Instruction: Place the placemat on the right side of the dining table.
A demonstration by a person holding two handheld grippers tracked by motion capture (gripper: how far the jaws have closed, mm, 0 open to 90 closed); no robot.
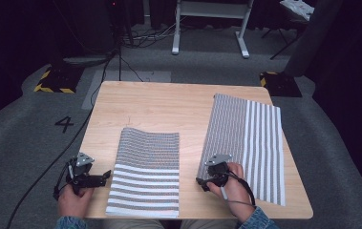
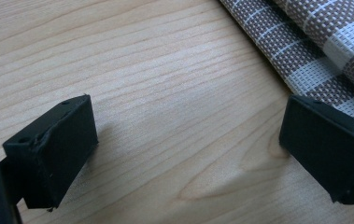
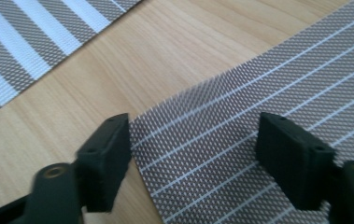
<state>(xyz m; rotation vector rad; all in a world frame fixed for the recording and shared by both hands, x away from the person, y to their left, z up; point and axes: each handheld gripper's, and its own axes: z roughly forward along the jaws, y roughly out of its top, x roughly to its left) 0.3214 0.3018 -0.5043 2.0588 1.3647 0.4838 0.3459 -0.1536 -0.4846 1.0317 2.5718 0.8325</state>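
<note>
Approach step: the right gripper [image 1: 206, 182], jaws partly open and empty, was lowered over the near left corner of the right placemat [image 1: 245, 143]; closure on that corner was judged next. The left gripper [image 1: 103, 177], open and empty, was held beside the folded placemat [image 1: 145, 174].

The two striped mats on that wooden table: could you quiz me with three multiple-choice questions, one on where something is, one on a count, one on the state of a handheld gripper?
1. Where is the right gripper?
A. at the near left corner of the right mat
B. on the floor
C. on the folded mat

2. How many mats lie on the table?
A. one
B. two
C. four

3. The left gripper is:
A. clamped on a mat
B. shut and empty
C. open over bare wood

Answers: 1 A, its jaws straddle that mat's corner; 2 B, one folded, one spread flat; 3 C, wood grain shows between its spread jaws.
</note>
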